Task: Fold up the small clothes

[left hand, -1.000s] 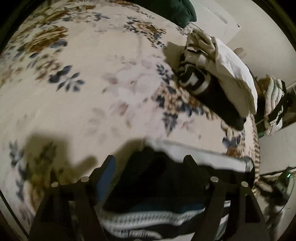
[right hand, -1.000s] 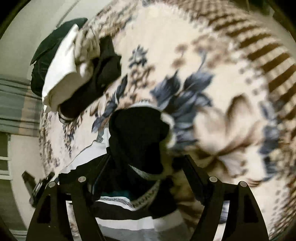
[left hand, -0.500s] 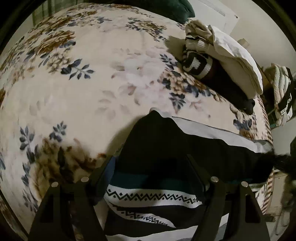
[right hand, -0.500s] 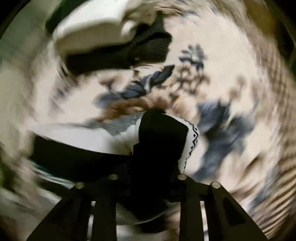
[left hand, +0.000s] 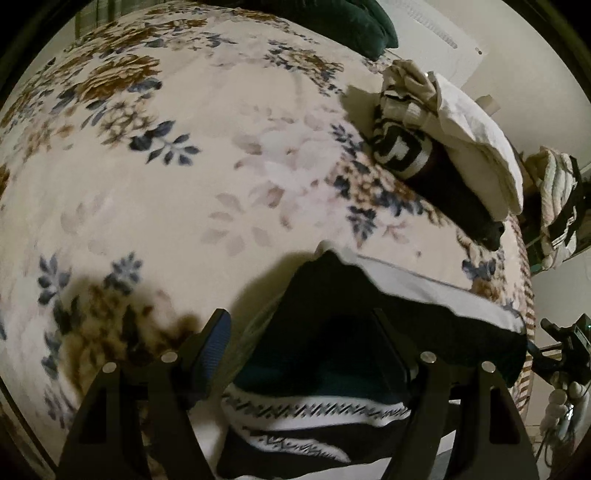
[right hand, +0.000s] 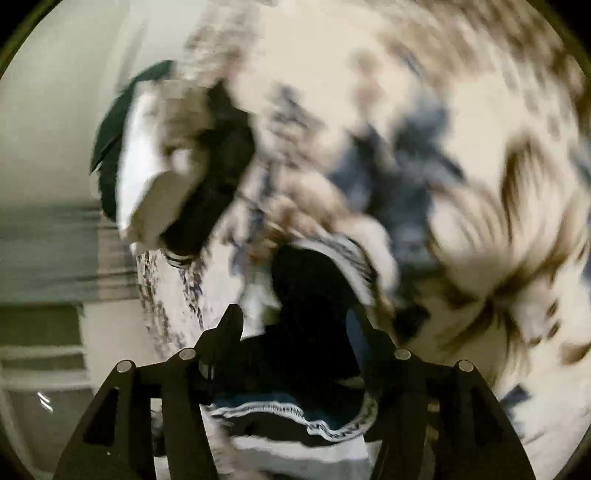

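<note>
A black garment with white zigzag-patterned stripes and a teal band (left hand: 369,317) lies on the floral bedspread (left hand: 184,166). My left gripper (left hand: 306,332) has its fingers wide apart, one at each side of the garment's near part, not pinching it. In the right wrist view, which is blurred by motion, my right gripper (right hand: 295,325) also has its fingers apart, with a black fold of the same garment (right hand: 314,302) between them. The right gripper's body shows at the far right of the left wrist view (left hand: 569,343).
A pile of folded clothes (left hand: 443,147), white, beige and black striped, sits on the bed beyond the garment; it also shows in the right wrist view (right hand: 177,166). A dark green pillow (left hand: 351,22) lies at the head. More clothes (left hand: 557,199) hang past the bed's right edge.
My right gripper was shut on the garment's black fold and has opened, swinging fast. My left gripper has stayed open while the garment settled on the bed.
</note>
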